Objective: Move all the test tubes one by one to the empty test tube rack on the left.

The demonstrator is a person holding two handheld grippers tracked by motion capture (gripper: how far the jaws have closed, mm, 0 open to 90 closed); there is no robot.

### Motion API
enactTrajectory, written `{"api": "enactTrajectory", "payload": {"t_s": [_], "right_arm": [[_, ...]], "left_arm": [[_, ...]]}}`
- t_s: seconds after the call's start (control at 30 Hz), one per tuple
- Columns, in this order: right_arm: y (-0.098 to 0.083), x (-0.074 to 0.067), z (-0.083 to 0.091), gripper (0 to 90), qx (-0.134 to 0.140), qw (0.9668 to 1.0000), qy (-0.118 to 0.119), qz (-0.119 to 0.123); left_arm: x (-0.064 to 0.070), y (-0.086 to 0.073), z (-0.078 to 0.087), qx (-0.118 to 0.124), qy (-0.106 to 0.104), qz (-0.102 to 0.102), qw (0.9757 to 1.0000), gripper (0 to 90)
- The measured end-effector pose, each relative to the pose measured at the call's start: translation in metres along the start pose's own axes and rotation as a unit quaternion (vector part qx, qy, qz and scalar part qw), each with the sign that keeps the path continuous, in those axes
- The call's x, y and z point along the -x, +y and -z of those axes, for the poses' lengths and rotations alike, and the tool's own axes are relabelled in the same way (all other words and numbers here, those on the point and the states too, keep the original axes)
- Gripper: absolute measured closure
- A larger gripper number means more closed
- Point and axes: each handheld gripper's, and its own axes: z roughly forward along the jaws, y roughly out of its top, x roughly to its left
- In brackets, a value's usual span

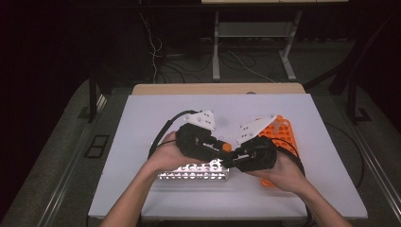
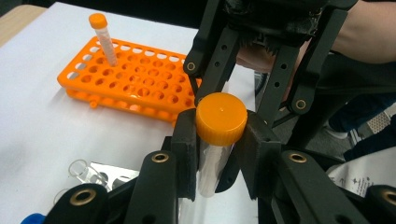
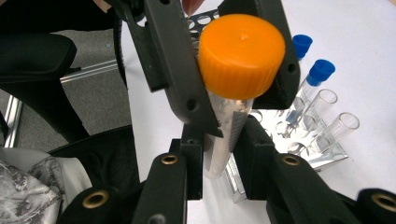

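Holding one orange-capped tube (image 2: 218, 140) between two grippers above the near middle of the surface (image 1: 142, 123).

Nearest the person, the left gripper (image 2: 218, 154) has its jaws pressed on the tube just under the cap, while the right gripper (image 3: 219, 163) clamps the clear body lower down, so both grip it at once; it looks like a handover or a cap being worked, with racking left to do. Under them, by the near edge, a metal rack (image 1: 194, 172) carries several clear tubes, two with blue caps (image 3: 322, 70) and others uncapped. Farther off, toward the right edge, the orange rack (image 2: 130, 77) has a single capped tube (image 2: 103, 39) leaning in a far-corner hole, its other holes vacant.
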Motion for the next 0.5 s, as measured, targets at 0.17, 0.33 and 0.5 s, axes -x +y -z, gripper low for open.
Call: {"api": "enactTrajectory", "payload": {"t_s": [0.17,0.33,0.5], "right_arm": [[-0.003,0.000,0.004,58.2,0.007,0.9999,-0.009,-0.007],[-0.013,0.001,0.014,46.2,0.016,0.9993,-0.025,-0.022],[-0.027,0.005,0.024,29.1,0.027,0.9975,-0.049,-0.043]], "left_arm": [[-0.003,0.002,0.009,0.011,0.006,0.002,0.9999,68.4],[-0.006,0.000,0.022,0.014,0.022,0.008,0.9996,68.4],[-0.010,-0.005,0.035,0.015,0.040,0.015,0.9990,68.4]]}}
